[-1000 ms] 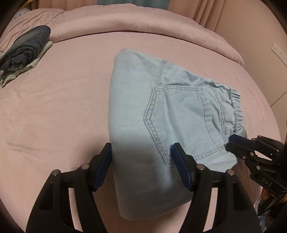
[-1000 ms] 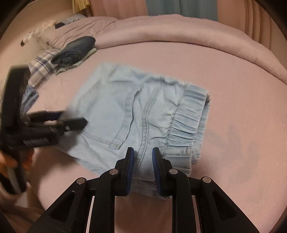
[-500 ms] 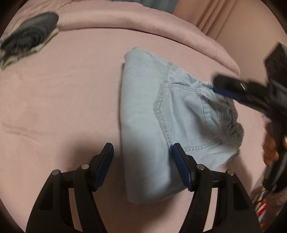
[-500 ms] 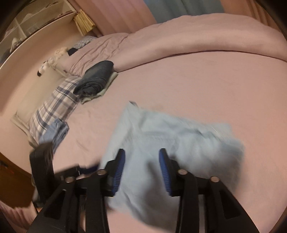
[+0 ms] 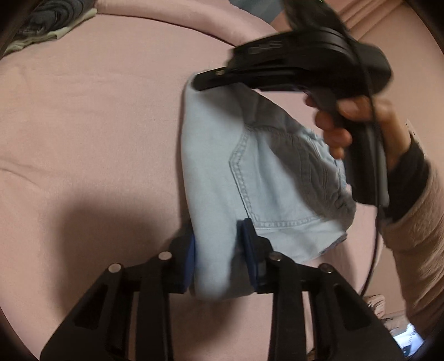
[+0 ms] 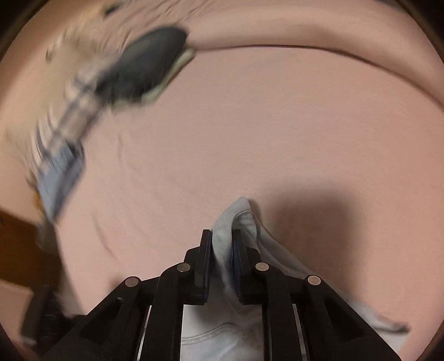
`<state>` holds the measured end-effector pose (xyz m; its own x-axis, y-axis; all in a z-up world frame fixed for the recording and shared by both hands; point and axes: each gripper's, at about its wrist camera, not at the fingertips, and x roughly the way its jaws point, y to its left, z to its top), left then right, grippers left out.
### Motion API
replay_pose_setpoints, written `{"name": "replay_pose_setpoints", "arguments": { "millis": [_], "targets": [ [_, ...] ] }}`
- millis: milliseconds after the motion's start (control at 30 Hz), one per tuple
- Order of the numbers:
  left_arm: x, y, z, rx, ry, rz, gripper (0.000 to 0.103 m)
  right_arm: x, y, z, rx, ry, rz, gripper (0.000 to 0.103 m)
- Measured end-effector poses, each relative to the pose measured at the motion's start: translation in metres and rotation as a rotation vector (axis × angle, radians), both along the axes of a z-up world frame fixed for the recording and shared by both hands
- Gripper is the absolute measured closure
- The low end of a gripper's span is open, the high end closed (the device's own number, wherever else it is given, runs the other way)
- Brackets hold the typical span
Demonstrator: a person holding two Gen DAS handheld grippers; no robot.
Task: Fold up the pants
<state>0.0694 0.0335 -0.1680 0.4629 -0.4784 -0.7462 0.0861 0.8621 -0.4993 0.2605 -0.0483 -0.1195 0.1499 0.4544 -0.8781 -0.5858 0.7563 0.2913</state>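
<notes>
Light blue denim pants lie folded on the pink bed, back pocket up. My left gripper has the near folded edge between its blue pads. Its jaws are closing and both pads press into the cloth. My right gripper reaches in from the upper right, held by a person's hand, with its tips at the far corner of the pants. In the right wrist view that gripper pinches a bunched ridge of denim, and its jaws are closing tight on it.
A dark folded pile of clothes sits at the far left of the bed, blurred in the right wrist view beside plaid cloth. A rolled pink duvet runs along the back. A pink sleeve fills the right edge.
My left jaws have narrowed onto the near edge of the pants. My right gripper swept from the waistband side across to the far corner and shut on the cloth there.
</notes>
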Motion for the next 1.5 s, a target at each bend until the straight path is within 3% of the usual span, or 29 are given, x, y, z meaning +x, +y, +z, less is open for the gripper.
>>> {"name": "replay_pose_setpoints", "arguments": {
  "millis": [133,267,333,400,467,533,700,833,1000,1167,1300,1433,1500],
  "targets": [
    [-0.008,-0.001,-0.004,-0.011,0.0,0.013,0.077,0.003,0.018,-0.018,-0.085,-0.012,-0.005,0.093],
    [-0.014,-0.008,0.002,0.028,-0.009,0.011,0.073,-0.007,0.018,-0.013,-0.089,-0.067,-0.02,0.092],
    [-0.018,-0.011,0.009,0.049,-0.014,0.016,0.071,-0.008,-0.002,-0.001,-0.008,-0.077,-0.07,0.09],
    [-0.023,-0.016,0.018,0.09,-0.041,0.018,0.069,-0.014,-0.031,0.019,0.1,-0.095,-0.15,0.079],
    [-0.027,-0.021,0.03,0.146,-0.081,0.018,0.068,-0.029,-0.052,0.034,0.157,-0.138,-0.184,0.071],
    [-0.028,-0.026,0.039,0.175,-0.115,0.02,0.067,-0.049,-0.076,0.045,0.18,-0.171,-0.201,0.07],
    [-0.027,-0.035,0.058,0.235,-0.2,0.003,0.065,-0.098,-0.118,0.049,0.089,-0.267,-0.252,0.07],
    [-0.013,-0.042,0.056,0.284,-0.233,-0.034,0.066,-0.137,-0.153,0.042,0.02,-0.318,-0.291,0.07],
    [-0.008,-0.044,0.047,0.346,-0.225,-0.078,0.067,-0.171,-0.172,0.035,-0.017,-0.329,-0.288,0.07],
    [0.005,-0.053,0.012,0.424,-0.155,-0.122,0.066,-0.178,-0.174,0.01,-0.074,-0.282,-0.279,0.07],
    [0.009,-0.045,0.02,0.39,-0.16,-0.126,0.066,-0.181,-0.171,0.008,-0.087,-0.316,-0.279,0.07],
    [0.028,-0.031,0.041,0.362,-0.222,-0.087,0.066,-0.182,-0.174,0.007,-0.05,-0.301,-0.301,0.07],
    [0.047,-0.023,0.045,0.298,-0.211,-0.071,0.066,-0.183,-0.173,0.005,-0.039,-0.301,-0.314,0.07]
  ]
}}
